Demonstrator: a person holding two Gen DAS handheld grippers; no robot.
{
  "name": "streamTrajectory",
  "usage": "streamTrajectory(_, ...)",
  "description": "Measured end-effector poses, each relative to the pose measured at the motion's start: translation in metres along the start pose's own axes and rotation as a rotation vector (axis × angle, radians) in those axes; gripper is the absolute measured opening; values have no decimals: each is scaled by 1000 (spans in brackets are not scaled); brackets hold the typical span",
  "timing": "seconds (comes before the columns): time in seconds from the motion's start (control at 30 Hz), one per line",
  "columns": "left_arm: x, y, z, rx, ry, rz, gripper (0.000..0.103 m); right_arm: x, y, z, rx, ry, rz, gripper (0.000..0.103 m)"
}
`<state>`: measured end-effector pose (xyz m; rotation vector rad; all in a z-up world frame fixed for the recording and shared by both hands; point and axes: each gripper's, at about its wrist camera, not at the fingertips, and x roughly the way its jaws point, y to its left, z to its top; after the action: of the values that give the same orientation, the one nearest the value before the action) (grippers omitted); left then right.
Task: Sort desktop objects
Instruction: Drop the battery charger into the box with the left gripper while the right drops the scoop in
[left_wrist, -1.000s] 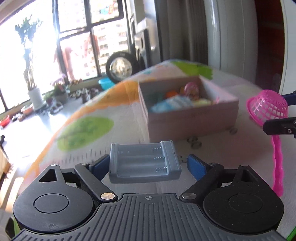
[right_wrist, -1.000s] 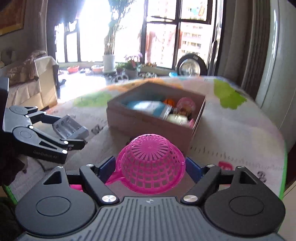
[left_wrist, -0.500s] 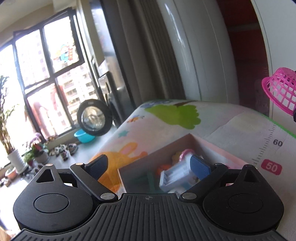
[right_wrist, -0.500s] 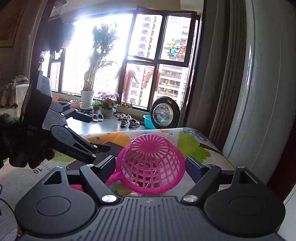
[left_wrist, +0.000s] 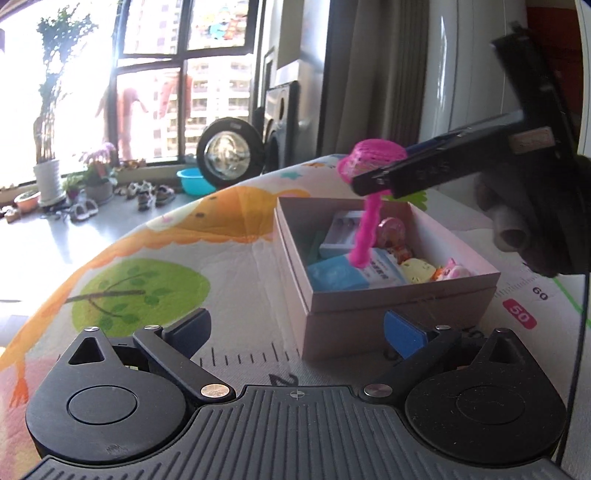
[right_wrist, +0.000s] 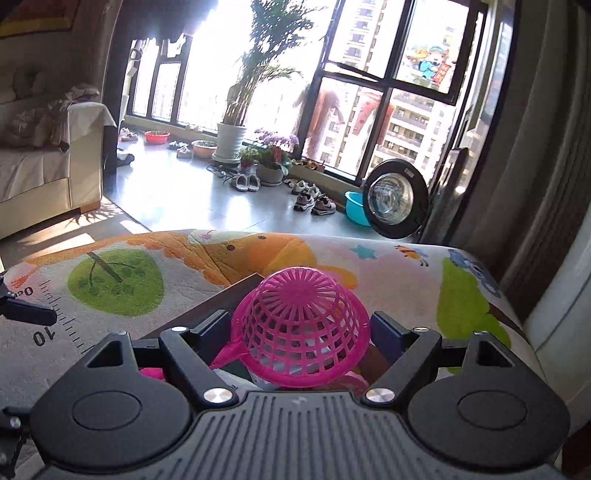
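Observation:
A pink-grey cardboard box (left_wrist: 388, 306) stands on the printed mat and holds small toys, a blue packet and a grey battery case (left_wrist: 341, 236). My left gripper (left_wrist: 295, 326) sits low in front of the box, its jaws opening with nothing between them. My right gripper (right_wrist: 301, 325) is shut on the mesh head of a pink strainer (right_wrist: 301, 306). In the left wrist view the strainer (left_wrist: 373, 158) hangs above the box, its handle dangling down among the contents. In the right wrist view the box rim (right_wrist: 221, 295) shows just under the strainer.
A colourful play mat (left_wrist: 166, 258) with ruler marks covers the table. One left finger (right_wrist: 26, 314) shows at the right wrist view's left edge. Beyond the table's far edge are plants, shoes, a blue basin and a round washer door.
My left gripper carried the grey battery case over the box, let it go inside and drew back, jaws wider. My right gripper brought the pink strainer from beside the box to above it.

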<state>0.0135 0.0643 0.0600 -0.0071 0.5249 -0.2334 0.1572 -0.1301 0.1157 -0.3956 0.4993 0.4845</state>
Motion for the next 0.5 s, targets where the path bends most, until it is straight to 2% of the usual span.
streamTrajectory(0.07,1,4,-5,-18,13,0,103,25,10,2,-32,40,49,83)
streamTrajectory(0.13,2,7,-8,-49,27,-7,103,40,12,3,-13,85,89,85)
streamTrajectory(0.23,0,9,-13,-80,25,-11,103,41,-7,1,111,85,112,87)
streamTrajectory(0.37,5,12,-15,-121,9,-13,103,51,-37,-8,245,137,33,85)
streamTrajectory(0.4,6,13,-16,-125,11,-13,103,56,-44,-15,262,173,-14,82)
streamTrajectory(0.47,11,13,-18,-125,25,-9,103,69,-48,-23,277,250,-74,67)
streamTrajectory(0.5,12,12,-19,-121,31,-4,103,71,-52,-25,298,278,-100,64)
